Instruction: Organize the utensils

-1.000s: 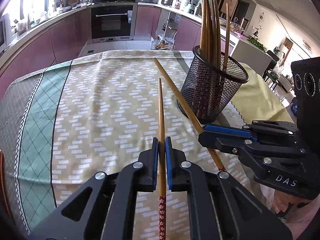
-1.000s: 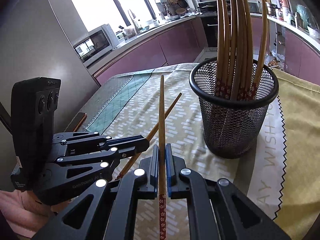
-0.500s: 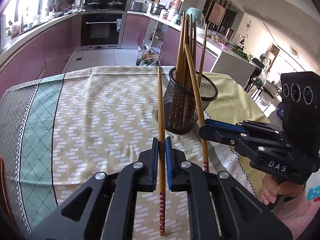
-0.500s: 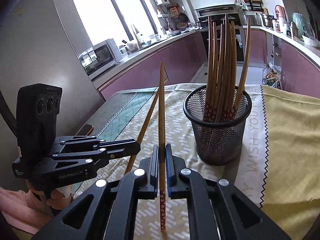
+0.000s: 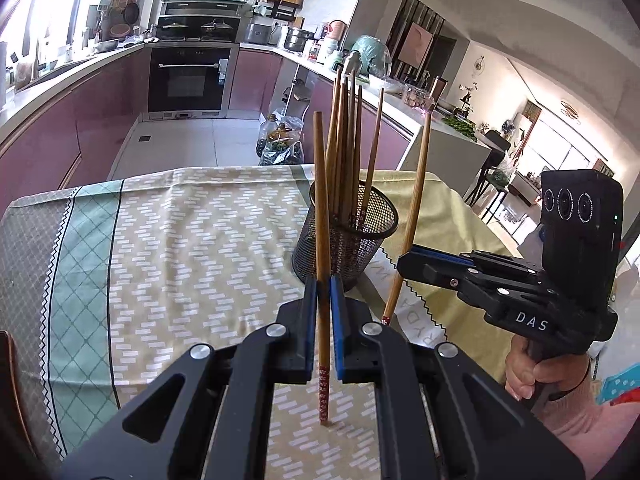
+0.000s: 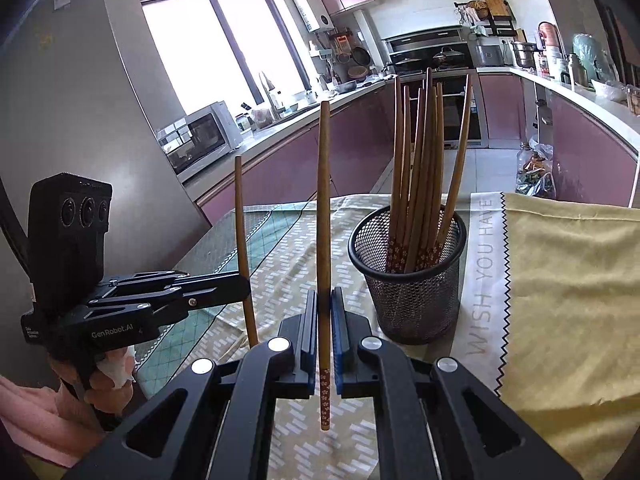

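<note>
A: What do the grippers hold?
B: The left gripper [image 5: 323,292] has its jaws clamped on one upright chopstick [image 5: 321,216]; the right gripper [image 6: 324,304] grips another chopstick [image 6: 323,216].
A: And the holder?
B: The mesh cup [image 6: 408,280] of chopsticks stands on the table [image 6: 560,280], near both.

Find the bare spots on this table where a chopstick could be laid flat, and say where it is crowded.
Free: the patterned tablecloth left of the mesh holder, out to its green border; and the yellow cloth right of the holder. Crowded: inside the holder, packed with upright chopsticks.
</note>
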Action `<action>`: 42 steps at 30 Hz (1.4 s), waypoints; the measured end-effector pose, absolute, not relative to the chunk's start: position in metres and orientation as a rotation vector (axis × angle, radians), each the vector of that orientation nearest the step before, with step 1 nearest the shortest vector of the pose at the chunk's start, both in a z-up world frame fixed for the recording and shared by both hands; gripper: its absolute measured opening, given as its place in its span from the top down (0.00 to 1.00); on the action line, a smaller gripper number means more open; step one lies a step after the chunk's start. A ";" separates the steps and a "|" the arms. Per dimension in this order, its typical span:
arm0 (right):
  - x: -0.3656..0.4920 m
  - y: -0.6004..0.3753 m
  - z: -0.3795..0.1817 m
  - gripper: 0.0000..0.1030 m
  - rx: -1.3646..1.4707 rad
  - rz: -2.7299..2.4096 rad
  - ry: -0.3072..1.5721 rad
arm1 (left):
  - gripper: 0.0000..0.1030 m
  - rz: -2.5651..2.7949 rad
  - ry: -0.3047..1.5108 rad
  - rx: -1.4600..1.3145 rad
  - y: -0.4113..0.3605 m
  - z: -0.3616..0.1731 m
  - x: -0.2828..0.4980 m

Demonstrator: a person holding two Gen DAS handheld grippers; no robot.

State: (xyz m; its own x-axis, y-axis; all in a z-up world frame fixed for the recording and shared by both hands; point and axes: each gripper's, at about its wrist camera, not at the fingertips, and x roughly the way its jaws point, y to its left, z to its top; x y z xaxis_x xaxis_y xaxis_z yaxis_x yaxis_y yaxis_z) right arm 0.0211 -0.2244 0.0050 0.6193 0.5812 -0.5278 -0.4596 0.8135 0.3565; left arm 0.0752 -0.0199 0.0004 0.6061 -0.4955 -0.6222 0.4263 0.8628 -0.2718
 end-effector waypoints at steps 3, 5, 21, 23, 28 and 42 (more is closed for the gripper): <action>0.021 -0.230 0.010 0.94 0.198 0.598 0.658 | 0.93 -0.536 0.736 -0.096 -0.021 0.005 0.075; 0.022 -0.233 0.013 0.94 0.198 0.595 0.647 | 0.93 -0.540 0.729 -0.095 -0.022 0.007 0.075; 0.024 -0.241 0.029 0.94 0.198 0.579 0.591 | 0.93 -0.558 0.697 -0.097 -0.030 0.018 0.082; 0.025 -0.242 0.030 0.94 0.198 0.579 0.587 | 0.93 -0.559 0.695 -0.096 -0.030 0.018 0.083; 0.026 -0.242 0.030 0.94 0.196 0.579 0.584 | 0.93 -0.559 0.694 -0.096 -0.031 0.018 0.083; 0.027 -0.244 0.032 0.94 0.198 0.572 0.574 | 0.93 -0.557 0.686 -0.087 -0.034 0.022 0.084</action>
